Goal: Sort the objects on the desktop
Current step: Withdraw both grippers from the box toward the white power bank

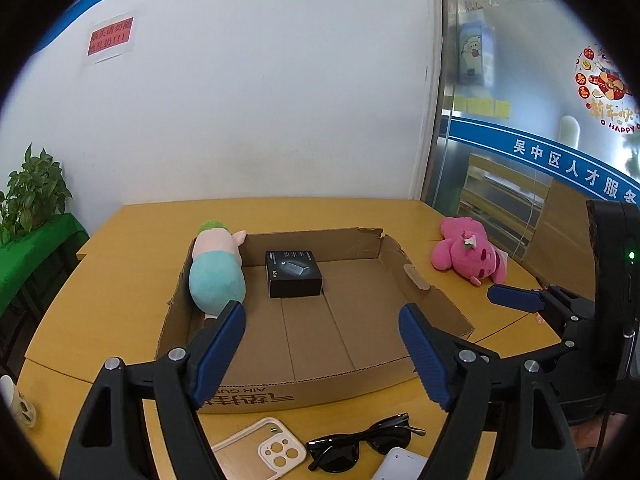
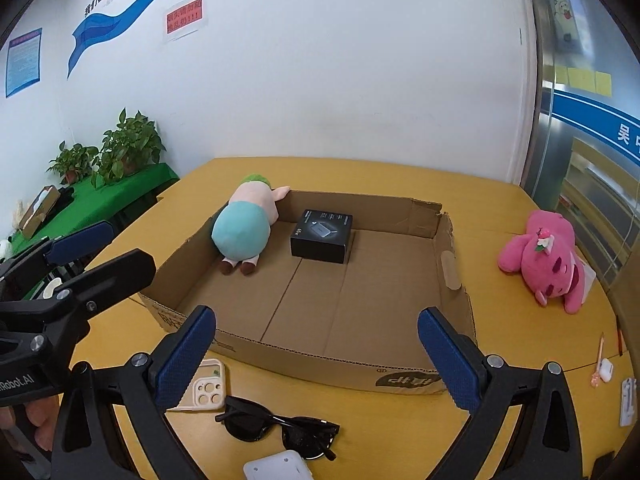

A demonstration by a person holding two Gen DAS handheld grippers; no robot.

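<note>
A shallow cardboard box [image 1: 436,300] [image 2: 456,272] lies open on the yellow table. Inside it lie a teal-and-pink plush doll [image 1: 216,276] [image 2: 244,228] at the left wall and a small black carton [image 1: 294,274] [image 2: 322,236]. A pink plush bear [image 1: 468,256] [image 2: 544,258] lies on the table right of the box. Black sunglasses [image 1: 356,448] [image 2: 276,428], a cream phone case [image 1: 264,448] [image 2: 206,388] and a white flat object [image 1: 400,464] [image 2: 278,466] lie in front of the box. My left gripper [image 1: 322,356] and my right gripper [image 2: 316,356] are both open and empty above the box's near edge.
White earbuds case [image 2: 606,368] and a white clip-like item [image 2: 628,400] lie at the table's right edge. Potted plants [image 2: 120,152] stand on a green-covered stand at the left. A white wall is behind; a glass door [image 1: 540,120] at right.
</note>
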